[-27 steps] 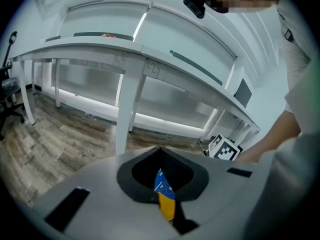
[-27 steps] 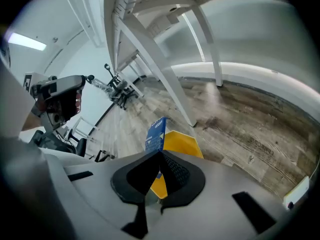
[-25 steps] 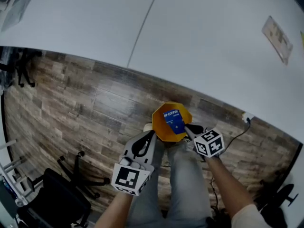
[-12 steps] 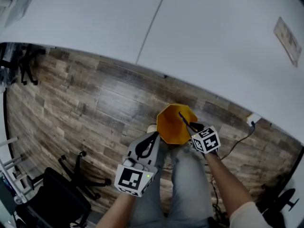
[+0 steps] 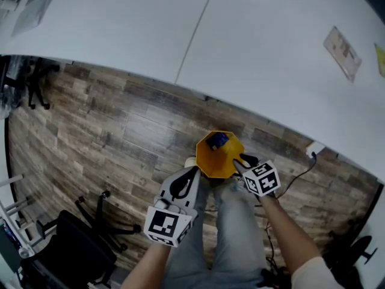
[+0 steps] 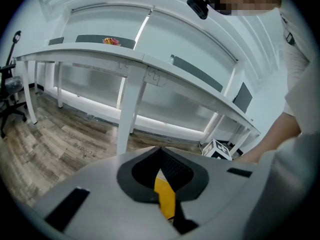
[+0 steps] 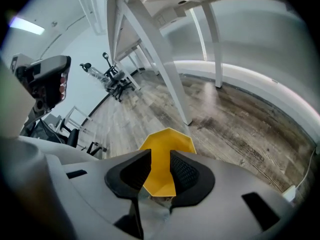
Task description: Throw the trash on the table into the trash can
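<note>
A yellow trash can [image 5: 219, 156] hangs in front of the person's knees, and a blue coffee packet [image 5: 217, 140] lies inside it. My left gripper [image 5: 194, 172] is at its left rim. In the left gripper view the left gripper [image 6: 160, 151] is shut with the can's yellow wall [image 6: 165, 196] between the pads. My right gripper [image 5: 239, 160] is at the can's right rim. Its jaws have just been opening; the right gripper [image 7: 160, 156] stands open with nothing between the pads, and the can [image 7: 162, 149] shows through the gap.
The white table [image 5: 120, 29] fills the top of the head view, with a flat wrapper [image 5: 344, 53] and a yellow scrap [image 5: 381, 59] at its right end. A black office chair [image 5: 78, 245] stands at the lower left. A cable and wall socket [image 5: 313, 149] lie to the right.
The blue packet, held above the can by the right gripper a second ago, now lies inside the can. The right jaws have parted. Both grippers stay at the rim.
</note>
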`<state>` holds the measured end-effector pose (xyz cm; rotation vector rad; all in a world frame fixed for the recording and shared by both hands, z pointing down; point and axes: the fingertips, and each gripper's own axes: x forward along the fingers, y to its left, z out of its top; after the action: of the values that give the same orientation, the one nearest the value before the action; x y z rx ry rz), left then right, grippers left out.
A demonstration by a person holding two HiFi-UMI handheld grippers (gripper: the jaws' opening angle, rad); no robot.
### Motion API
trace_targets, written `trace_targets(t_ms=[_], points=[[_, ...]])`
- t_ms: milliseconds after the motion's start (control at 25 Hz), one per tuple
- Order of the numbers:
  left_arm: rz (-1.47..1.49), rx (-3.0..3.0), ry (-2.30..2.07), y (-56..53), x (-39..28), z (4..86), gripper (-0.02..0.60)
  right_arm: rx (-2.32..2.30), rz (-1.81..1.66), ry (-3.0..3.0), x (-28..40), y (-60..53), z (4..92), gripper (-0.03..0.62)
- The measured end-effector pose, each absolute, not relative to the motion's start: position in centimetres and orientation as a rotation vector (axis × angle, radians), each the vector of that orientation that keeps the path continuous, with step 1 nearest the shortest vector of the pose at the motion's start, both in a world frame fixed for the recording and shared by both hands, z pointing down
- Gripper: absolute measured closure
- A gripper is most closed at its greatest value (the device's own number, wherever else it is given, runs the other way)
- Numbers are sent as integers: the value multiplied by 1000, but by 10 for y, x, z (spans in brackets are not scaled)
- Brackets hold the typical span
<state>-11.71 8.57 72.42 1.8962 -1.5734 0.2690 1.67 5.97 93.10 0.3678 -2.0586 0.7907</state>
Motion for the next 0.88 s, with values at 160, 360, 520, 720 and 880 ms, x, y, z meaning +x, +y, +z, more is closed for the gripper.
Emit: trace_targets(t_ms=[160,360,520,720,880], points=[[254,1894,-1570,84,-114,687,581,404,804,-2126,21,52,869,478],[272,1914,-1571,85,-114,624,581,379,811,-2209,19,52,775,540],[283,1943,-1565,91,-107,573,581,375,798,-2278,24,45,698,553],[301,1962,-1554,95,-100,518,581,406,783,-2337,30,38,614,556],[292,1997,-1528,93,-88,483,581,440,757,-2402,29,37,552,556]])
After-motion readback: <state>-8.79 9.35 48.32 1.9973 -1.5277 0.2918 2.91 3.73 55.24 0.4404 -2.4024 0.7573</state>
